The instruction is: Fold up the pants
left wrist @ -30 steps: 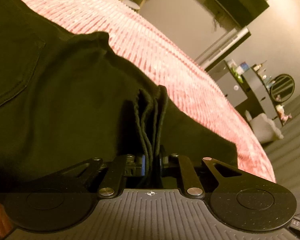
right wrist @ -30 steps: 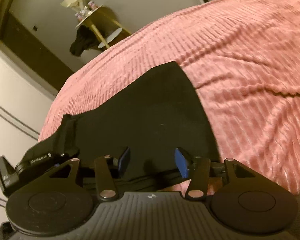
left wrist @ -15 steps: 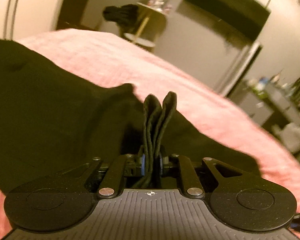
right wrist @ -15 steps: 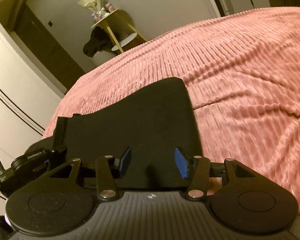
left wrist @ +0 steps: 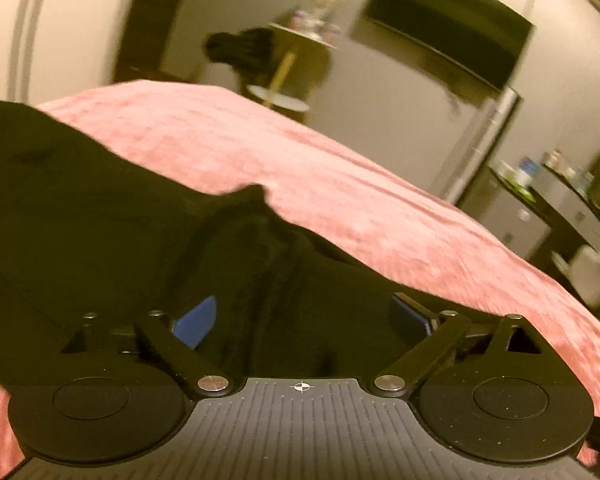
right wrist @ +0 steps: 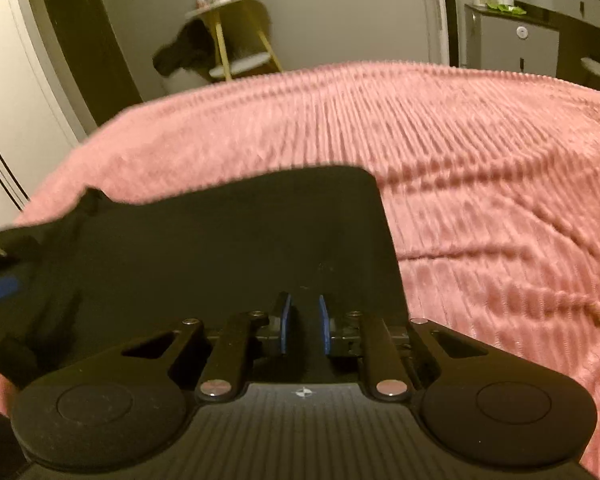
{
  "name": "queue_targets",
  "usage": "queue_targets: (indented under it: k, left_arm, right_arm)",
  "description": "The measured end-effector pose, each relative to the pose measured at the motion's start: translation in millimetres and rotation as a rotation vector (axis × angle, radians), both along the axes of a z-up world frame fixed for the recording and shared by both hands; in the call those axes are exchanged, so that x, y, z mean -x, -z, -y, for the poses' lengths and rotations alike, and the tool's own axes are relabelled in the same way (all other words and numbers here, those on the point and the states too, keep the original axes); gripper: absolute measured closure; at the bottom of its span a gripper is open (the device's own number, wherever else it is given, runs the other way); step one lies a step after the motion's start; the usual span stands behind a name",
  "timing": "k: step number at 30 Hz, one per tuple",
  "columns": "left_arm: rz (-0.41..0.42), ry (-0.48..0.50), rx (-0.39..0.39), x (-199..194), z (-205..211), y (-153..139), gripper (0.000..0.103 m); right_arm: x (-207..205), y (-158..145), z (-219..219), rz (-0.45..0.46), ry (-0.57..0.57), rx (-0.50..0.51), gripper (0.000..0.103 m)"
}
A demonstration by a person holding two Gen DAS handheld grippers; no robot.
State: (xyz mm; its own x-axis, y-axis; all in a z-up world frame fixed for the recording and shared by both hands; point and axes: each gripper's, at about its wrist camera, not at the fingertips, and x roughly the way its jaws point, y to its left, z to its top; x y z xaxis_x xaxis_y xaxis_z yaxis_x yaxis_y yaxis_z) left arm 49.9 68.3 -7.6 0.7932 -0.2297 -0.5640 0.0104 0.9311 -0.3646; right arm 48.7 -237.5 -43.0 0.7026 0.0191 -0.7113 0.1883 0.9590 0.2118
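Note:
The black pants (left wrist: 80, 220) lie on a pink ribbed bedspread (left wrist: 380, 208). My left gripper (left wrist: 302, 318) is over them with its jaws opening wide. A loose bunched fold of the pants (left wrist: 260, 256) stands between the blue pads (left wrist: 194, 320) without touching them. In the right wrist view the pants (right wrist: 220, 248) form a flat dark panel with a squared far corner. My right gripper (right wrist: 305, 322) is at the near edge of the pants, its jaws closing to a narrow slit with black fabric in it.
Beyond the bed stand a side table with yellow legs (right wrist: 236, 40), draped with a dark garment (left wrist: 240, 48), a dark screen on the wall (left wrist: 448, 36) and a grey dresser (left wrist: 560, 200). Bare bedspread (right wrist: 480, 160) stretches right of the pants.
My left gripper has let go of the pinched fold and its jaws have swung wide. My right gripper has shifted and rolled, and its jaws have drawn nearly together.

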Motion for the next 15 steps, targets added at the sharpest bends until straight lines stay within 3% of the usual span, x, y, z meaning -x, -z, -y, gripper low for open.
queue_targets:
  k: [2, 4, 6, 8, 10, 13, 15]
  left_arm:
    - [-0.077, 0.015, -0.019, -10.9, 4.7, 11.0, 0.003]
    - [-0.180, -0.057, -0.078, -22.2, 3.9, 23.9, 0.003]
    - [-0.167, -0.119, -0.062, -22.0, -4.3, 23.8, 0.003]
    - [-0.151, -0.180, -0.002, -16.9, -18.7, 18.1, 0.003]
    - [-0.124, -0.216, 0.123, -5.3, -41.5, 8.4, 0.002]
    - [-0.027, -0.282, 0.259, 18.4, -86.1, -14.9, 0.000]
    - [0.040, -0.390, 0.313, 40.3, -128.1, -25.1, 0.000]
  right_arm:
    - [-2.7, 2.6, -3.5, 0.015, -0.015, 0.037, 0.091]
    - [-4.2, 4.0, -2.6, 0.021, -0.020, 0.036, 0.091]
    - [-2.5, 5.1, 2.5, 0.032, -0.011, -0.003, 0.091]
    - [-1.0, 5.8, 9.4, 0.040, 0.005, -0.056, 0.091]
    - [-0.8, 5.9, 12.8, 0.047, 0.014, -0.101, 0.087]
    - [1.5, 5.7, 15.2, 0.058, 0.008, -0.138, 0.082]
    - [0.7, 5.8, 15.1, 0.060, 0.006, -0.145, 0.079]
